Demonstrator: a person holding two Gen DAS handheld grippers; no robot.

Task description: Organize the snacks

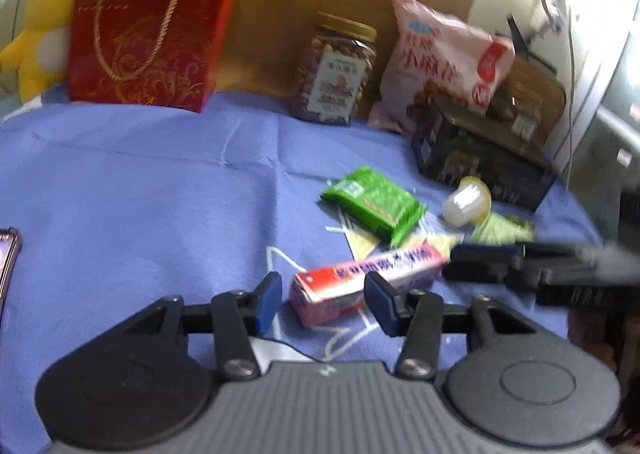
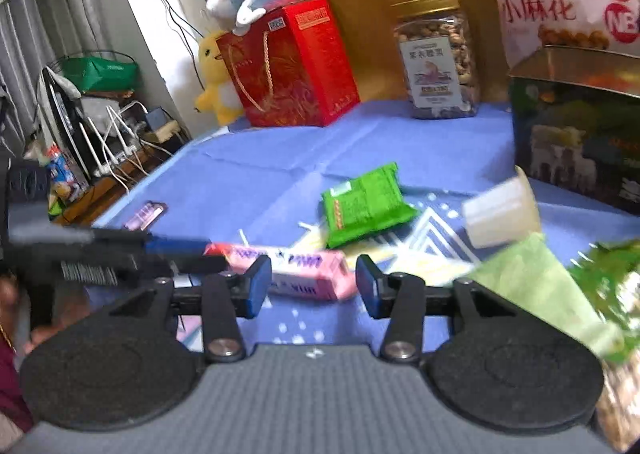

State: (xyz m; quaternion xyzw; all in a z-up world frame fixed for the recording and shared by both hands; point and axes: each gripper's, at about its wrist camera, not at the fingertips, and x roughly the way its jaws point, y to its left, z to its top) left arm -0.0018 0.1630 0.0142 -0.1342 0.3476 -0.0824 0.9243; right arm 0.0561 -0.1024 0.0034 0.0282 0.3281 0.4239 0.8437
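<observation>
A pink snack box [image 1: 362,280] lies on the blue cloth, and my left gripper [image 1: 324,304] is open around its near end without gripping it. The box also shows in the right wrist view [image 2: 298,272], just beyond my open, empty right gripper [image 2: 312,286]. A green snack packet [image 1: 372,204] [image 2: 366,204] lies behind the box. A white jelly cup [image 1: 466,200] [image 2: 500,212] lies on its side to the right. A pale green packet [image 2: 536,278] lies by the right gripper. The right gripper's fingers [image 1: 492,262] reach toward the box from the right.
At the back stand a red gift bag [image 1: 152,30], a nut jar [image 1: 334,72], a pink snack bag [image 1: 444,54] and a dark tin box [image 1: 476,154]. A yellow plush duck [image 1: 44,18] sits at the left. A phone [image 1: 8,254] lies at the cloth's left edge.
</observation>
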